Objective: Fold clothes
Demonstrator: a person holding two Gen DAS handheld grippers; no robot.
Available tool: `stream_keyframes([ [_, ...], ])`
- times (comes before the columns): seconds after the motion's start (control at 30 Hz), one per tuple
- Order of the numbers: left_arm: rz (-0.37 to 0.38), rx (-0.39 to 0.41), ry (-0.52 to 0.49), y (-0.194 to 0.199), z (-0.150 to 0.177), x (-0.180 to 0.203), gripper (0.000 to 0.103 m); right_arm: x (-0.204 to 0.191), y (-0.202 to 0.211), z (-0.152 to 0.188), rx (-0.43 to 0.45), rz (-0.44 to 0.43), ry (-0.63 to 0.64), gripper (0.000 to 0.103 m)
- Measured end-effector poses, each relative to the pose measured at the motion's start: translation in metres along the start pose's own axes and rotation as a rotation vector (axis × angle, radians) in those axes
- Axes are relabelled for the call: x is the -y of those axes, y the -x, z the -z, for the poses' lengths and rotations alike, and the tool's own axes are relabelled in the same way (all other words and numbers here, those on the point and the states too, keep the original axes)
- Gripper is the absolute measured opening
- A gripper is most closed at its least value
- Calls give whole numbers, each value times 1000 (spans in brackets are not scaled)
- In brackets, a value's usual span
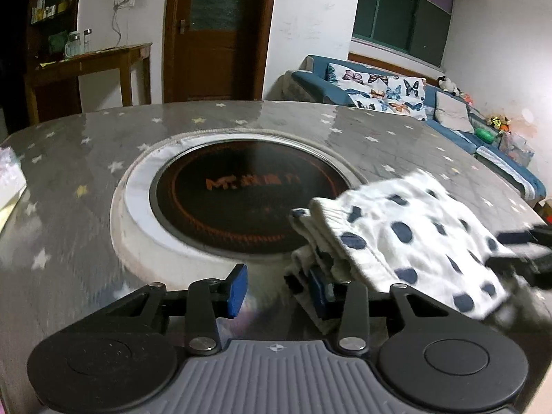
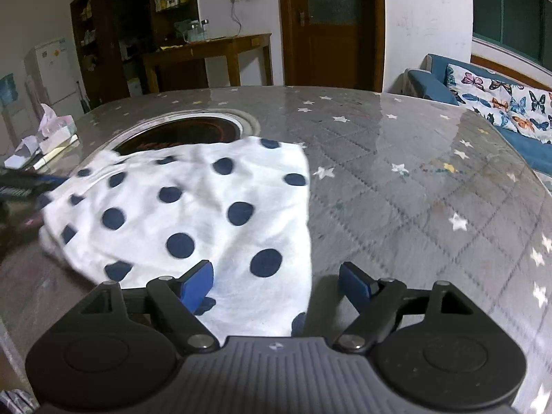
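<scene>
A tissue box (image 2: 57,131) with loose paper scraps sits at the far left edge of the table (image 2: 396,186), whose grey quilted cover is dotted with stars under a glossy sheet. Next along, sunk into the tabletop, is a round black cooktop (image 1: 241,203) in a pale ring; nothing rests on it except the garment's near corner. The white polka-dot garment (image 2: 193,214) lies on the table just right of the cooktop, folded into a compact bundle, its far edge overlapping the ring in the right wrist view. Its long axis runs roughly across the table between the two tools, with the ribbed, layered edge (image 1: 331,227) pointing toward the left gripper (image 1: 281,288) and a straight folded edge on the side toward the open tabletop. The left gripper's jaws stand partly apart; the cloth's ribbed edge drapes over the right-hand finger (image 1: 319,289), and no clamping shows between the blue pads. The right gripper (image 2: 276,284) has its jaws wide apart, straddling the garment's near corner without pinching it. Beyond the table stand a wooden door (image 2: 331,24), a side table (image 2: 210,51) and, at far right, a blue sofa (image 2: 483,103) with butterfly cushions.
</scene>
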State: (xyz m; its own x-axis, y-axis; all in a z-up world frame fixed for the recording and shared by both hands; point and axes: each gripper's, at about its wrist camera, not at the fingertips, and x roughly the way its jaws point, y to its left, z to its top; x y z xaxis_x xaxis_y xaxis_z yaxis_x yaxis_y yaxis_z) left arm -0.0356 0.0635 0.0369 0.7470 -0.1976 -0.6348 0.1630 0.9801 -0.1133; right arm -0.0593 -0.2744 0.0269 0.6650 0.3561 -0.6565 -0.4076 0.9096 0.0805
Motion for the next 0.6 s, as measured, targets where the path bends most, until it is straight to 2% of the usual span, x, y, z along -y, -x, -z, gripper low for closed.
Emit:
stream_keyframes([
  [0.13, -24, -14, 41, -6, -7, -10, 40, -9, 8, 7, 19, 3, 0, 85],
  [0.23, -30, 9, 62, 4, -11, -15, 40, -9, 14, 2, 41, 2, 2, 87],
  [0.3, -17, 33, 65, 12, -15, -11, 41, -7, 18, -7, 67, 5, 7, 93],
  [0.43, 22, 82, 62, 27, -25, 2, 42, -6, 18, -31, 118, -36, 15, 95],
  [0.6, 74, 80, 40, 23, -34, 24, 42, -13, -10, -57, 109, -94, 48, 97],
])
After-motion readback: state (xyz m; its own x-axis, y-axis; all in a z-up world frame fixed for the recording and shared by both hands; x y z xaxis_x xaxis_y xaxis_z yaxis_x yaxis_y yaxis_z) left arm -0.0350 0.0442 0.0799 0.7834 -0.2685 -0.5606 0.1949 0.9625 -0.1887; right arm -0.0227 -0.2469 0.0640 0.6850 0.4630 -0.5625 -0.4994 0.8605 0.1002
